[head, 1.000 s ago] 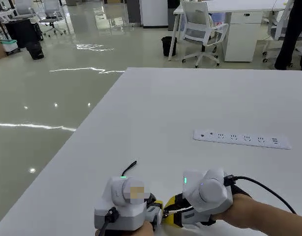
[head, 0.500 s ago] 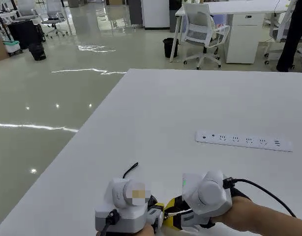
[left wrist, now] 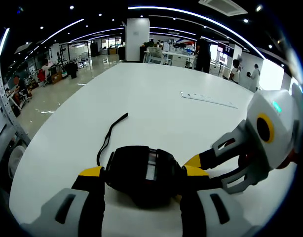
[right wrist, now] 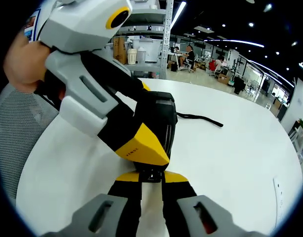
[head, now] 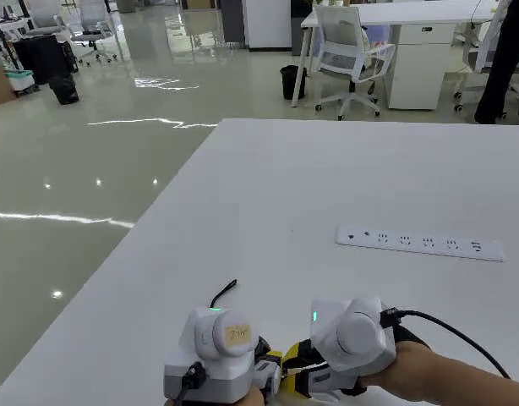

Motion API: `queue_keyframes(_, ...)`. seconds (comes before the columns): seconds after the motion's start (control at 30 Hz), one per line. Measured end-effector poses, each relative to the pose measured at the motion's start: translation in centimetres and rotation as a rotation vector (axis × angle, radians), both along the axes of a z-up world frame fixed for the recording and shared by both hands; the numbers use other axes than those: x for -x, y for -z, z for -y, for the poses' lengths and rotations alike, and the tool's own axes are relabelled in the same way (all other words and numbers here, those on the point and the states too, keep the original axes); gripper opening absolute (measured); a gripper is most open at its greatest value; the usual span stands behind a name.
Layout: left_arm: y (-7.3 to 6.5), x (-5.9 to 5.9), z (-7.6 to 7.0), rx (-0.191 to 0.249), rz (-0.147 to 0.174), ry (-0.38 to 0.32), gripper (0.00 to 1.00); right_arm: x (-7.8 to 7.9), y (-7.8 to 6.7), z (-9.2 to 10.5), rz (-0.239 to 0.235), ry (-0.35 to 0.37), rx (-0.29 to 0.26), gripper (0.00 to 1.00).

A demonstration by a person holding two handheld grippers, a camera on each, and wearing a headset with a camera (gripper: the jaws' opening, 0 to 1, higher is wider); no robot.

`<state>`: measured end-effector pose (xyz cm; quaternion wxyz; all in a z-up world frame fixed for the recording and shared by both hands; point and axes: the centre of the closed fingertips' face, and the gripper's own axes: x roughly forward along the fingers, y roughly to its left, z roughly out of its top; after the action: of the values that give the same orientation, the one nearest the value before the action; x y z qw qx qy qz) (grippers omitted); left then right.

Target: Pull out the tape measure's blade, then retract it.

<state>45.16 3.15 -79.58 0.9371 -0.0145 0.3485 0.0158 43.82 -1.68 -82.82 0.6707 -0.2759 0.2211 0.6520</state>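
The left gripper (left wrist: 142,174) is clamping the black rounded plastic tape measure case (right wrist: 159,116) at the near edge of the white tabletop (head: 327,186); the right gripper (right wrist: 151,178) is pinching the blade tip (right wrist: 151,173). Risk: thin tip slipping out mid-pull, blade whipping back

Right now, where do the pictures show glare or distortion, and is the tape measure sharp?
Head view: ceiling lights glare in streaks on the glossy floor; the power strip is sharp. Left gripper view: the fisheye curves the edge of the table; the black tape measure is sharp but dark. Right gripper view: evenly lit, no blur.
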Motion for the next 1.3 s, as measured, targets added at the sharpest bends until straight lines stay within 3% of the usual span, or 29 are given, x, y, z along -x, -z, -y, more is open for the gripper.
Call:
queue_keyframes(0.13, 0.0, 0.0, 0.0, 0.001, -0.003, -0.001, 0.58, 0.1, 0.0, -0.1, -0.005, 0.005, 0.001, 0.15)
queue_keyframes(0.3, 0.0, -0.2, -0.1, 0.008, -0.031, 0.001, 0.59, 0.1, 0.0, -0.2, -0.012, 0.019, -0.012, 0.16)
queue_keyframes(0.6, 0.1, -0.1, -0.2, 0.015, -0.043, 0.010, 0.61, 0.1, 0.0, -0.3, 0.000, 0.029, -0.013, 0.16)
queue_keyframes(0.77, 0.0, -0.1, -0.2, 0.002, -0.042, 0.034, 0.61, -0.1, -0.2, -0.2, 0.005, 0.047, -0.021, 0.21)
queue_keyframes(1.07, -0.2, 0.6, -1.2, 0.022, -0.034, 0.045, 0.70, -0.1, -0.5, 0.3, 0.002, 0.072, -0.003, 0.28)
queue_keyframes(1.3, -0.7, 1.1, -1.5, 0.025, -0.026, 0.089, 0.70, 0.2, -1.1, 1.0, 0.014, 0.109, -0.012, 0.34)
